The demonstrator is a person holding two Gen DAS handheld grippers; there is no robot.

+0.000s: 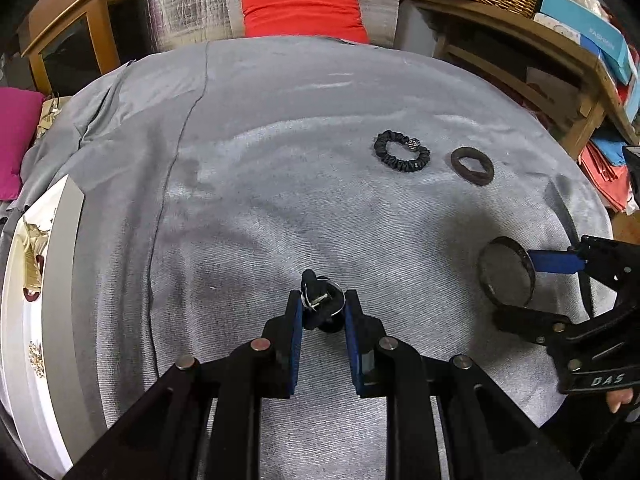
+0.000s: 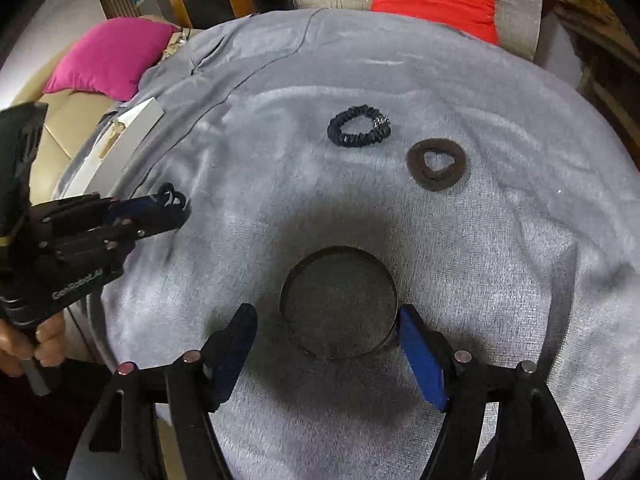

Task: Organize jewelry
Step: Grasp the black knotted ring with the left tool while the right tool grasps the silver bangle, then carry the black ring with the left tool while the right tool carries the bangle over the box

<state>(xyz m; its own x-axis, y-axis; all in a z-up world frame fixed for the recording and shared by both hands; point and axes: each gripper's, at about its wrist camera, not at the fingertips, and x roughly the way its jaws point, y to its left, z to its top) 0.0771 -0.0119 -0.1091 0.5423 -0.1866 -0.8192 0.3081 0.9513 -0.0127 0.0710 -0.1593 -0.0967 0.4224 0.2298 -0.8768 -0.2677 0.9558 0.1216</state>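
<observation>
Small black hair tie with metal ring clamped in left claw, raised just above grey cloth; no clear long axis, bunched upright between pads. Round tin sits inside spread right claw, right pad touching rim, left pad apart. Tin looks empty. Black scrunchie and brown band lie flat beyond, unsorted. Judgement: task early.

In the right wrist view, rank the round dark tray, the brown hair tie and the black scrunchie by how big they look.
1. Round dark tray, clearly largest, though it sits nearest the camera.
2 and 3. Brown hair tie and black scrunchie look about alike; I won't rank them.
</observation>
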